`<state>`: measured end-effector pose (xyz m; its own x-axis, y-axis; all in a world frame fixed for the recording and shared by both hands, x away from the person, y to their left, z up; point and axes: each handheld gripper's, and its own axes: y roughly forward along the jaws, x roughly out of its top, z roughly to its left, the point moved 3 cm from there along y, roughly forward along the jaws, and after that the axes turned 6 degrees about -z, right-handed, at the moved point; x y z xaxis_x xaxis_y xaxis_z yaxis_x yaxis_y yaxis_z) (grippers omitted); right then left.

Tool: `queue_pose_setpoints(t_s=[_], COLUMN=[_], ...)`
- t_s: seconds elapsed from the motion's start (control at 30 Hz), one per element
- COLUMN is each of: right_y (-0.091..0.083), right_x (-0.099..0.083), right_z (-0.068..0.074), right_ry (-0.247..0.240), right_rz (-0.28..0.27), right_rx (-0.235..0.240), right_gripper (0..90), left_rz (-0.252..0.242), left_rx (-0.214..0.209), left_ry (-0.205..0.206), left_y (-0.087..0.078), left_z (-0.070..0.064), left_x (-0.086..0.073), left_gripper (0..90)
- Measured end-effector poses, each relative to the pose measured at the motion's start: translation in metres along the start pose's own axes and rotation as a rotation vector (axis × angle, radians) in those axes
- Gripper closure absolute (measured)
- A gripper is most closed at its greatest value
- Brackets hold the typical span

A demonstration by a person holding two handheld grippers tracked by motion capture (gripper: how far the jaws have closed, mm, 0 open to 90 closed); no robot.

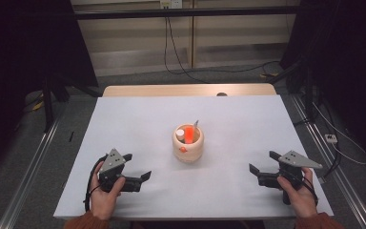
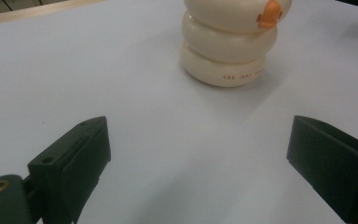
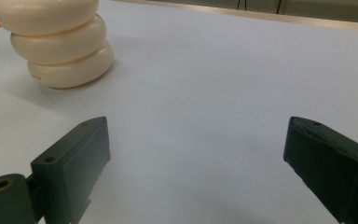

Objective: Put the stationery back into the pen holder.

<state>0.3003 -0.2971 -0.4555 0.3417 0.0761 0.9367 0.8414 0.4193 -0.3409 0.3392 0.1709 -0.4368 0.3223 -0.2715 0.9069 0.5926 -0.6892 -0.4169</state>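
A cream ringed holder (image 1: 188, 144) shaped like a duck, with an orange beak, stands at the middle of the white table (image 1: 138, 119). Inside it stand an orange stick, a white-capped item and a thin grey tool. My left gripper (image 1: 137, 167) rests open near the front left, held by a hand, and points toward the holder (image 2: 228, 42). At the front right my right gripper (image 1: 262, 162) is open too, with the holder (image 3: 58, 44) off to its upper left. Nothing lies between either pair of jaws.
Beyond the white sheet the wooden table edge (image 1: 186, 89) shows at the back. Black cables (image 1: 181, 67) run over the carpet behind the table. Metal rails (image 1: 33, 157) flank both sides.
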Motion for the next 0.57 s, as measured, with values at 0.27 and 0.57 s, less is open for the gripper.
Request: queue_pose_setpoints(t_s=[0.27,0.57], right_y=[-0.0062,-0.0028], right_x=[-0.0069,-0.0075], right_z=[-0.006,-0.005], right_ry=[0.002,-0.005], right_rz=[-0.012,-0.007], right_rx=[-0.02,-0.027], right_gripper=[6.6,6.8], left_rz=[-0.015,-0.032], left_rx=[0.003,0.008], left_ry=[-0.015,-0.024], left_y=[-0.0066,-0.0099], left_z=[0.0003,0.0022], left_x=[-0.0042,-0.0037], left_gripper=[6.0,6.0])
